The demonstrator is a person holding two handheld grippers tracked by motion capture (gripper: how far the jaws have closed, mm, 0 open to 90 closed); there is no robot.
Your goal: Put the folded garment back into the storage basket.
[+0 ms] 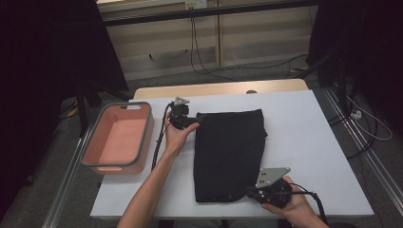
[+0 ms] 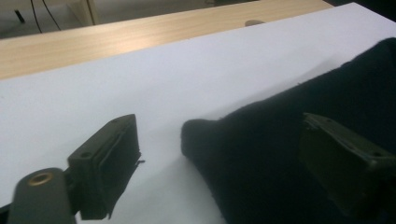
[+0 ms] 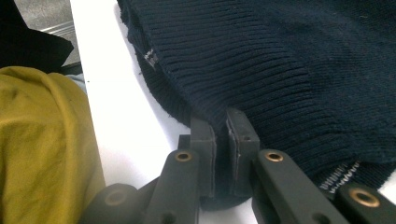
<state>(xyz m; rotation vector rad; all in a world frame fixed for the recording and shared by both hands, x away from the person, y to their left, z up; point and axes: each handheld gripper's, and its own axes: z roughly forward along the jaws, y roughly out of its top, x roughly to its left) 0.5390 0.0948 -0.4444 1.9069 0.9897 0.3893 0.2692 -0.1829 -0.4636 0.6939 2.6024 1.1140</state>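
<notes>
A dark navy knitted sweater [image 1: 229, 154] lies folded into a long shape in the middle of the white table [image 1: 313, 142]. It runs from the far side to the near side. I think the work is folding this sweater, and it looks partly done. The sides seem tucked in already, but the long shape is not yet folded short.

The right claw [image 1: 252, 192] is at the near right corner of the sweater. In the right gripper view its two black jaws are clenched on the ribbed hem [image 3: 219, 105] of the sweater.

The left claw [image 1: 194, 122] is at the far left corner of the sweater. Its jaws stand wide apart, and in the left gripper view the corner of the sweater [image 2: 201, 135] sits between them. The pads do not press on it yet, so it holds nothing.

I think what is left is to pinch that far corner and bring one end over the other. After that, the sweater may go into the pink plastic bin with a grey rim [image 1: 141, 142], which stands on the left of the table, well apart from the sweater.

Counting: one sweater, one bin, one table, two claws, two hands.
</notes>
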